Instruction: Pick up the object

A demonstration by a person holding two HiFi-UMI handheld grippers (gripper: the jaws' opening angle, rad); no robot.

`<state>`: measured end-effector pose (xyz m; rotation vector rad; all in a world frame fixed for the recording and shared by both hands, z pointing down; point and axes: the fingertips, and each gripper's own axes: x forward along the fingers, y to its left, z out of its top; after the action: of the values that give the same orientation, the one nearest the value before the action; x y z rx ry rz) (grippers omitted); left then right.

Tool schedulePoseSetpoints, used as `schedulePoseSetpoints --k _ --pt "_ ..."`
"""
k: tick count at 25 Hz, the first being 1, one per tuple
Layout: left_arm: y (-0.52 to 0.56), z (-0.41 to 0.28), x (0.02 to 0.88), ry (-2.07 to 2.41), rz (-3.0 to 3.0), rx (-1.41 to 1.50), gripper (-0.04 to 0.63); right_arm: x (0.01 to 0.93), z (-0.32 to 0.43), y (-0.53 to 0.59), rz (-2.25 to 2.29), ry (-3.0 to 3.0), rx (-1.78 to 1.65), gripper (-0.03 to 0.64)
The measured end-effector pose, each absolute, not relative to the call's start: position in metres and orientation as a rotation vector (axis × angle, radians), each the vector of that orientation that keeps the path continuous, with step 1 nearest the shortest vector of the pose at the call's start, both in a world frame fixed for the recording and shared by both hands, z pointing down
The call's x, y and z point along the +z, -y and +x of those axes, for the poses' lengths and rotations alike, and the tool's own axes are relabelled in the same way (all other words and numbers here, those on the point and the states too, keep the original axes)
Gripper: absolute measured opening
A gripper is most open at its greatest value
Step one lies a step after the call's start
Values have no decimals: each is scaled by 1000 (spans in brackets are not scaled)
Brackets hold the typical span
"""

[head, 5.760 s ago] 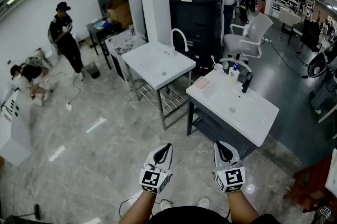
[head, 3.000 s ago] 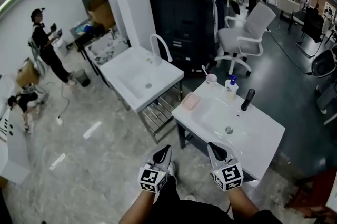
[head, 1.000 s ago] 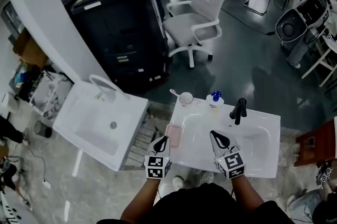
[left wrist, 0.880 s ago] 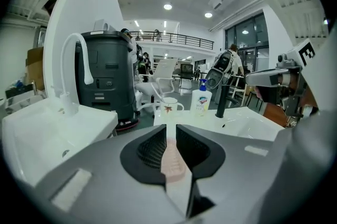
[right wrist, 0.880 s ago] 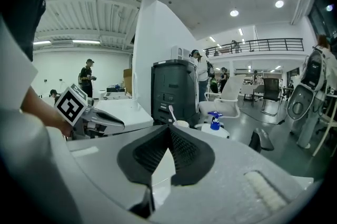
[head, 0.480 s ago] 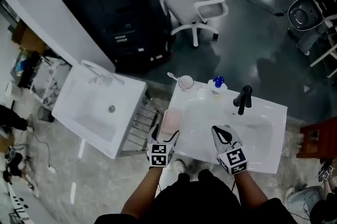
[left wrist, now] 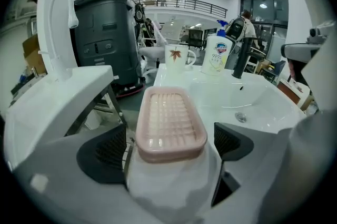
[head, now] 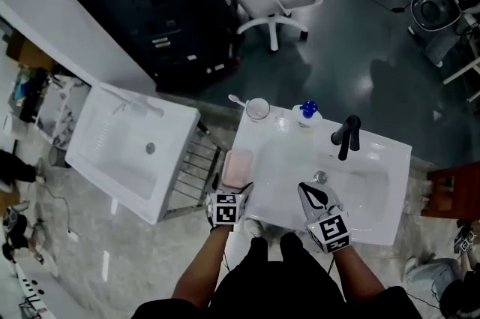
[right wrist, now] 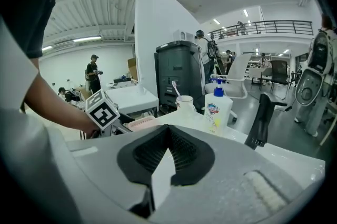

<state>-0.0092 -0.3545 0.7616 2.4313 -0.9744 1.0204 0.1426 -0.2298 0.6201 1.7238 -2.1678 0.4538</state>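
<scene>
Left tongs (left wrist: 169, 145): just spread wide, straddling pink soap dish (left wrist: 170, 122), pads clear of its sides.
Right tongs (right wrist: 167, 157): clenched, empty.
Soap dish: resting on sink surface (head: 390, 154), left edge.
Meaning: likely ready for closing, then lifting.

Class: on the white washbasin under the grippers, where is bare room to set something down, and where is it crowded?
Free: the rim of the white washbasin right of the black tap, and the bowl around the drain. Crowded: the back rim with the white mug and blue-capped pump bottle; the pink ribbed soap dish fills the left rim.
</scene>
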Motion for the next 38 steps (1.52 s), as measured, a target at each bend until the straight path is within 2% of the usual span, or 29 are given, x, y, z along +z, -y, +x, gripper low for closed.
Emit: schedulePoseSetpoints --k 5,9,17,29,38 --pt "359 -6 768 949 2413 1042 543 631 146 228 1706 2179 469 2" --pt "358 -6 771 957 2438 1066 493 634 150 229 1721 2178 494 2" --pt "355 -6 767 926 2491 1050 456 634 152 232 1720 2182 483 2" --pt "355 -3 756 954 2548 1031 451 635 151 231 1698 2172 447 2" --pt "358 10 713 987 2615 917 451 624 152 235 1710 2180 399 2"
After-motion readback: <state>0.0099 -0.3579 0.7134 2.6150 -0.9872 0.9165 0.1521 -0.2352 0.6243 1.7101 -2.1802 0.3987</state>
